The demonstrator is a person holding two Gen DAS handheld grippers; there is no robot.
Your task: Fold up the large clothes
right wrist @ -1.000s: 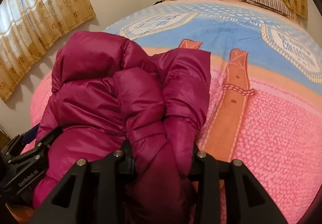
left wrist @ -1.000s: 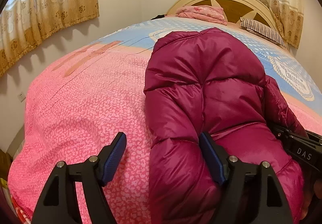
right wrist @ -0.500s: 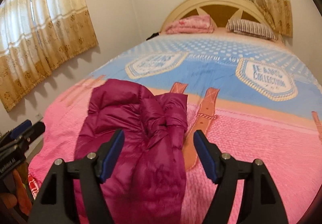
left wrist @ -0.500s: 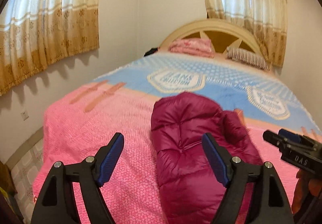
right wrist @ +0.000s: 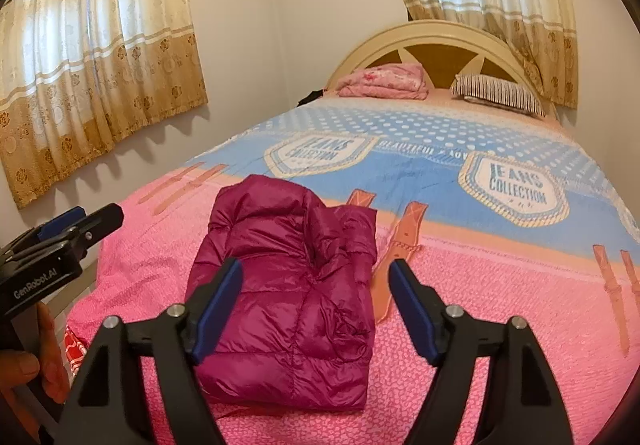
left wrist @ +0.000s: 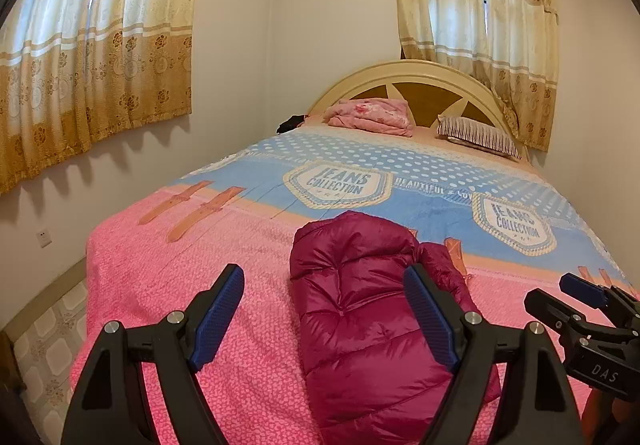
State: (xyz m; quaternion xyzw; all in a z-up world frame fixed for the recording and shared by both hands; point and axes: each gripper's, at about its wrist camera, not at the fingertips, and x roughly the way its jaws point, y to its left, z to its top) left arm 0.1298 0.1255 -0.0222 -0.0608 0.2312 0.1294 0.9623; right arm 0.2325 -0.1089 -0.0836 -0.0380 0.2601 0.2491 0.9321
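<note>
A magenta puffer jacket [left wrist: 368, 317] lies folded into a compact bundle on the pink end of the bed; it also shows in the right wrist view [right wrist: 292, 293]. My left gripper [left wrist: 324, 317] is open and empty, held above the near end of the jacket and apart from it. My right gripper [right wrist: 316, 305] is open and empty, also above and back from the jacket. The right gripper shows at the right edge of the left wrist view [left wrist: 588, 321], and the left gripper at the left edge of the right wrist view [right wrist: 60, 241].
The bed carries a pink and blue bedspread [left wrist: 200, 277]. A folded pink blanket [left wrist: 372, 117] and a striped pillow [left wrist: 480, 135] lie by the headboard [left wrist: 412, 73]. Curtained windows line the walls; tiled floor [left wrist: 48, 345] shows left of the bed.
My right gripper let go of the jacket and opened. Both grippers drew back and rose away from the jacket, which now lies folded on the bed.
</note>
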